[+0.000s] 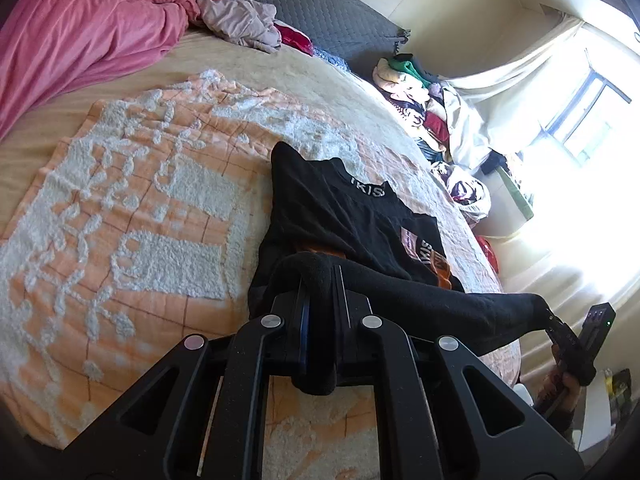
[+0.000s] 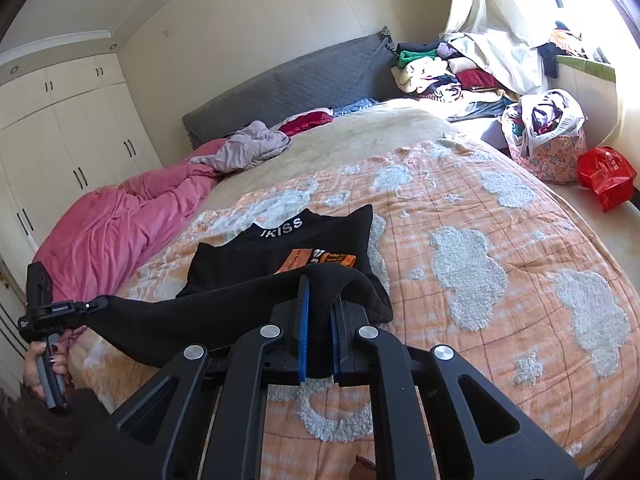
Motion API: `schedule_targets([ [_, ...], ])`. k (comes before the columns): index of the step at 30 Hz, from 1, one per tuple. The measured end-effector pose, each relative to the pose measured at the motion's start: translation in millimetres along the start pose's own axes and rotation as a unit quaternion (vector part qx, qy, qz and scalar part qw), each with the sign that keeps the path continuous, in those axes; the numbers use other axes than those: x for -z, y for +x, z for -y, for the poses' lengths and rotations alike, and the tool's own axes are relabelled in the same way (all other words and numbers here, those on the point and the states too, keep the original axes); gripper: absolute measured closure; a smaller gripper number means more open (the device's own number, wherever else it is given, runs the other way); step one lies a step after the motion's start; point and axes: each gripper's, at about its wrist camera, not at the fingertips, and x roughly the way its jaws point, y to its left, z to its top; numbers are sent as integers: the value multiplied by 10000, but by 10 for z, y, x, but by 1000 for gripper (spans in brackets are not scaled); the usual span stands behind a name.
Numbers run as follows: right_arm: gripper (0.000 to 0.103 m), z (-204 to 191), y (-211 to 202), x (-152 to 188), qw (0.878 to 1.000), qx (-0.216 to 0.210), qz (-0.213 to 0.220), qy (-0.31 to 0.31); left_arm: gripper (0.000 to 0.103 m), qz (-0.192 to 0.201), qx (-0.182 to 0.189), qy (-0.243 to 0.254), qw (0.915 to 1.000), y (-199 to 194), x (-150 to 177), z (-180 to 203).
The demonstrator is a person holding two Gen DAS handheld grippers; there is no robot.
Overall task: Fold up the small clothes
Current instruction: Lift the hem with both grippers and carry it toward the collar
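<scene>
Right wrist view only: wardrobe (image 2: 60, 152), red bag (image 2: 606, 178); black shirt (image 2: 280, 256) in both.

Left claw (image 1: 320, 280): jaws closed tight on a fold of black garment (image 1: 344, 216), cloth bunched between the pads and hanging out below them; pointed forward and downward. In the right wrist view it appeared at the far left, held level, its tip pinching the stretched edge of the cloth.

Right claw (image 2: 319, 292): blue-padded jaws clamped on the same garment's edge, tilted downward.

Left hand (image 2: 44, 364): wrapped around the grip, dark-painted nails visible.

Right hand (image 1: 560, 384): partly visible on its handle at the frame's lower right.
</scene>
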Motion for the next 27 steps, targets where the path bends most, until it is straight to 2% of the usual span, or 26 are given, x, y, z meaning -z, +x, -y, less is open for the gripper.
schedule_targets([
  [7,96,-13,186,-169,10000,65,53,-38,100,47,-107,93,9999,141,-198,42],
  [19,96,51,643,-446,9996,291,-25,-47,100,66,-453,528,9976,429,-536,135],
  [27,96,37,1025,-626,9990,428,-92,-122,100,5,-595,500,9970,688,-762,14],
])
